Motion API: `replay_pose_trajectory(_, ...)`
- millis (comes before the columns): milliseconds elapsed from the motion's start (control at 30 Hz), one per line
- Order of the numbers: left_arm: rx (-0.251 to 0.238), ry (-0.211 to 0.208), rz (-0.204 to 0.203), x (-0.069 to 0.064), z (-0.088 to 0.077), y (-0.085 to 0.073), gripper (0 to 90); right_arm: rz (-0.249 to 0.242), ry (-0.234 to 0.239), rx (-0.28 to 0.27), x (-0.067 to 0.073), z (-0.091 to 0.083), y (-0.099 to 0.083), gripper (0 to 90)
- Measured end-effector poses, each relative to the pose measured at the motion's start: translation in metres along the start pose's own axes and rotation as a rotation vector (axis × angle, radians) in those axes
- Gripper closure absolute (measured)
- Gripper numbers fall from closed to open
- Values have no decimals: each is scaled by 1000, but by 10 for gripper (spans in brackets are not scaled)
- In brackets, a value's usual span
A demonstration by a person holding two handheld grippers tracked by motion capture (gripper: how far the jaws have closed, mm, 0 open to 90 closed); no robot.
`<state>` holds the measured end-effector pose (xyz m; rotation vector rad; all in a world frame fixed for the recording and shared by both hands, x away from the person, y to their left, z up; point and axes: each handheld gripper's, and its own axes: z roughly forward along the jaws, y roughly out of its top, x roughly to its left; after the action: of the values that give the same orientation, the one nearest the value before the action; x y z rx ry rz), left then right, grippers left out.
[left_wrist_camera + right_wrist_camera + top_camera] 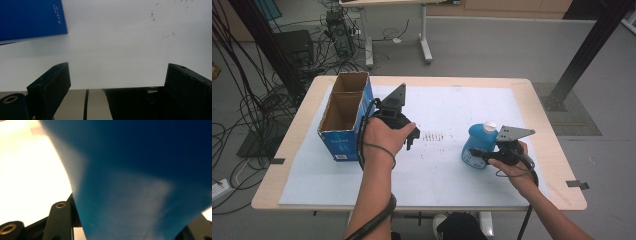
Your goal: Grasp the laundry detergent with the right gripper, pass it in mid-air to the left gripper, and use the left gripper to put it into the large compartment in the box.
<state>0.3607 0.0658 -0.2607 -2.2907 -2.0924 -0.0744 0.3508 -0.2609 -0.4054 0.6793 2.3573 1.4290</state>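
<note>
A blue bottle [476,145] with a white cap stands on the white sheet at the right of the table. My right gripper [480,153] is shut on its lower body from the right. In the right gripper view the bottle [140,182] is blurred and very close, between the black fingers [59,220]. My left gripper [412,139] hovers over the sheet left of centre, beside an open blue cardboard box [343,117]. Its jaws stand wide open [117,68] with nothing between them. A corner of the box [30,17] sits at the upper left of that view.
The wooden table [542,150] is covered by a white sheet [452,105] with small dark marks [432,136] in the middle. The box has two compartments and stands near the table's left edge. Cables and a black frame crowd the floor at the left.
</note>
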Motion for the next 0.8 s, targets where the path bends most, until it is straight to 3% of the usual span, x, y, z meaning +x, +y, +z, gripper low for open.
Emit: replay_pose_trajectory(800, -5, 5, 4, -1, -6, 1, 70, -2, 1, -1, 0, 0, 0, 440)
